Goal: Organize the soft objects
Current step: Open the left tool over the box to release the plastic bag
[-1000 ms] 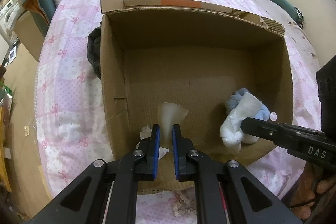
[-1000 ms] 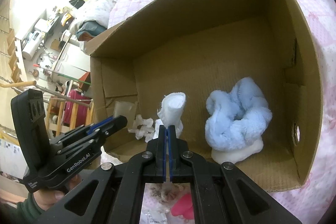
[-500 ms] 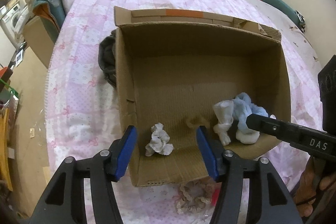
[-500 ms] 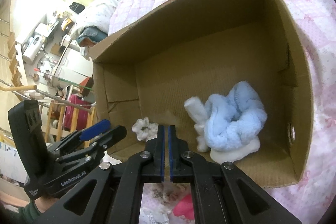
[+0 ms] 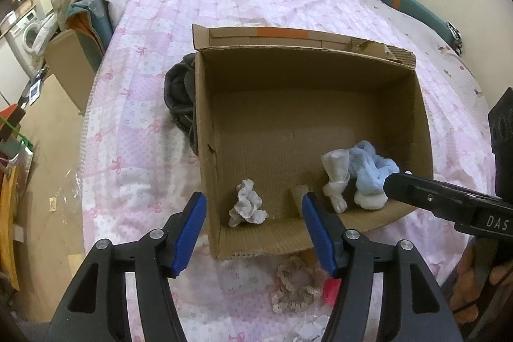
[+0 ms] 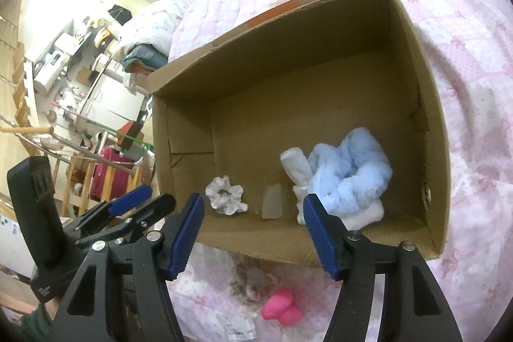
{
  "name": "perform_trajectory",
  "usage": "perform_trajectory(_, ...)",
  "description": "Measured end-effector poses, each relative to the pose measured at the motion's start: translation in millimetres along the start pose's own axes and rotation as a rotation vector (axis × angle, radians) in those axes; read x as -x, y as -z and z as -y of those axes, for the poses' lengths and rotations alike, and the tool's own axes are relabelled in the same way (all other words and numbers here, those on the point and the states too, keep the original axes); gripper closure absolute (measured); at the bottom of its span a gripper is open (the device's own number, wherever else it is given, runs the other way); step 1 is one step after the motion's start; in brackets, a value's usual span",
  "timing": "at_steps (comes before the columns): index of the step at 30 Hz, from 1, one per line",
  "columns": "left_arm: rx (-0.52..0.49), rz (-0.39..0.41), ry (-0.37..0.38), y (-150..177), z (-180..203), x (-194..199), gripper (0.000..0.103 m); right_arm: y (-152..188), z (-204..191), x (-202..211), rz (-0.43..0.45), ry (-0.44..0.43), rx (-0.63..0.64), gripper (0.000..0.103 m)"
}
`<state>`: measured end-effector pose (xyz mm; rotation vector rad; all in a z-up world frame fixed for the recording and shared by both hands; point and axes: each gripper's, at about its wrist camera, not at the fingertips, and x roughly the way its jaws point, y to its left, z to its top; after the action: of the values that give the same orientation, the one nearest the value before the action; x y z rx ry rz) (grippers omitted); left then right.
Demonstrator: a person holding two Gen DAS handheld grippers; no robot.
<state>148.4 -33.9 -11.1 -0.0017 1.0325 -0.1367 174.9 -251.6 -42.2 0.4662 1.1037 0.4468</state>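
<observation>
Both my left tongs (image 5: pixel 253 218) and right tongs (image 6: pixel 253 220) are opening, nothing between them. The socks (image 6: pixel 344 178) are sitting inside the box (image 6: pixel 431 130). I'm eyeing what's probably a lace scrunchie (image 5: pixel 296 286) on the bed (image 5: pixel 134 130); coming straight down should pinch it cleanly.

The pink toy (image 5: pixel 332 294) sits half hidden behind the left claw's finger (image 5: pixel 320 236).
</observation>
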Motion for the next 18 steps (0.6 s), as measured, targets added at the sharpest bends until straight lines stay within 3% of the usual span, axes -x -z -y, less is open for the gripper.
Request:
perform_trajectory(12,0.040,0.004,-0.005,43.0,-10.5,30.0,0.044,34.7,-10.5,16.5,-0.013,0.032,0.032,0.035)
perform_trajectory(18,0.038,-0.029,-0.052,63.5,-13.0,31.2,0.044,61.5,-17.7,19.4,-0.034,0.062,0.060,0.034)
